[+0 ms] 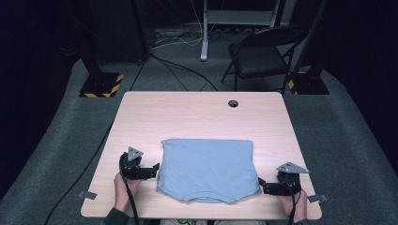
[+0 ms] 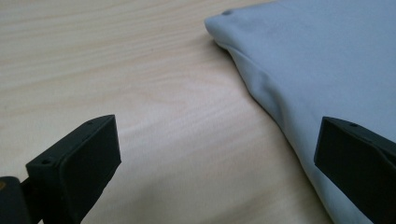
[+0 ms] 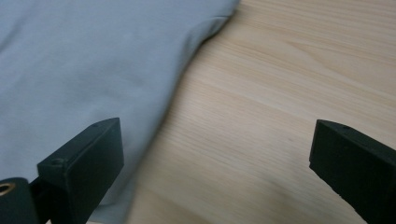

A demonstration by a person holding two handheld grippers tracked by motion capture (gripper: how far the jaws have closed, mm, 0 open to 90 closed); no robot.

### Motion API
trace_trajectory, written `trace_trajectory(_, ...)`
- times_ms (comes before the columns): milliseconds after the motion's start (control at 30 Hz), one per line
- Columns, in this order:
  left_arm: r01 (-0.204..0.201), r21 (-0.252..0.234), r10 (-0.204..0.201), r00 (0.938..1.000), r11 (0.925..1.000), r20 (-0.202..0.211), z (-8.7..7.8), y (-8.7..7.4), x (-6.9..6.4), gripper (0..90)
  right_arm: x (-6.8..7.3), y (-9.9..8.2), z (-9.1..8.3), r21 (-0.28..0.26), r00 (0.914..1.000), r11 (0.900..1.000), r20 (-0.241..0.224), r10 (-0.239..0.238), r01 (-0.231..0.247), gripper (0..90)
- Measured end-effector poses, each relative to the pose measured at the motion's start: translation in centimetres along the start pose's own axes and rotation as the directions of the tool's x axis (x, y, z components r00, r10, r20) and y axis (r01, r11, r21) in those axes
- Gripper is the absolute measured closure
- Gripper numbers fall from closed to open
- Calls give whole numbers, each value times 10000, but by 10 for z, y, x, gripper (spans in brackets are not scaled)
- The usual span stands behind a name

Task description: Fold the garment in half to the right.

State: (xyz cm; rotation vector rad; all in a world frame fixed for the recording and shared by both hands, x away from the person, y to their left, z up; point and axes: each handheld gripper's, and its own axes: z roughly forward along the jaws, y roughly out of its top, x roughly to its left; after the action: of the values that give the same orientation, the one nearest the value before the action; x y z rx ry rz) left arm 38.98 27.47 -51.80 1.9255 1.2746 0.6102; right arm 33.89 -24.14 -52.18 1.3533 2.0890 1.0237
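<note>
A folded light blue shirt [image 1: 206, 168] lies flat near the front of the wooden table [image 1: 197, 115], its collar toward the front edge. My left gripper [image 1: 154, 169] stands open at the shirt's left edge, jaws pointing right at the cloth. In the left gripper view the shirt [image 2: 327, 60] runs past the right jaw, with bare wood between the jaws [image 2: 212, 158]. My right gripper [image 1: 261, 185] stands open at the shirt's front right corner. In the right gripper view the shirt [image 3: 84, 60] passes behind the left jaw, and wood shows between the jaws [image 3: 217, 163].
A round cable hole [image 1: 233, 103] sits near the table's far edge. A black folding chair [image 1: 263, 54] and stand bases with yellow-black stripes [image 1: 101, 86] are on the grey carpet beyond. Cables trail across the floor. The far half of the table is bare wood.
</note>
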Motion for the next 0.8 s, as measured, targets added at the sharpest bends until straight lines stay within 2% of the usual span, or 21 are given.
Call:
trace_trajectory(67, -118, -36, 118, 9999, 9999, -80, 2, 3, -2, 0, 5, 1, 1, 8, 9999, 9999, -82, -130, 130, 20)
trace_trajectory(100, -207, -48, 206, 9998, 9998, -68, 3, 6, -5, 0, 15, 5, 2, 37, 9990, 9991, -152, -410, 411, 21)
trace_trajectory(233, -637, -33, 637, 9980, 9980, 22, 14, 19, -17, 0, 37, 14, 8, 3, 9957, 9971, -545, -754, 755, 24)
trace_trajectory(300, -736, -10, 736, 9973, 9973, 85, 19, 24, -20, 0, 49, 20, 13, 64, 9921, 9945, -698, -1042, 1049, 24)
trace_trajectory(467, -1130, 465, 1130, 9936, 9925, 27, 37, 34, -28, 0, 71, 32, 31, 341, 9796, 9825, -901, -1797, 1833, 28)
trace_trajectory(500, -1130, 465, 1130, 9936, 9925, 27, 37, 34, -28, 0, 71, 32, 31, 341, 9796, 9825, -901, -1797, 1833, 28)
trace_trajectory(533, -1316, 685, 1320, 9912, 9889, -24, 45, 35, -32, 0, 75, 32, 38, 694, 9762, 9766, -907, -1970, 2036, 32)
trace_trajectory(633, -1503, 1074, 1512, 9885, 9828, 0, 56, 37, -38, 1, 76, 29, 45, 1257, 9719, 9648, -764, -2228, 2311, 34)
trace_trajectory(667, -1580, 1160, 1589, 9873, 9806, 12, 59, 37, -39, 2, 75, 28, 46, 1320, 9718, 9636, -715, -2246, 2325, 31)
trace_trajectory(800, -1594, 1238, 1611, 9869, 9794, -40, 63, 39, -44, 2, 69, 26, 44, 1401, 9748, 9661, -830, -2070, 2171, 30)
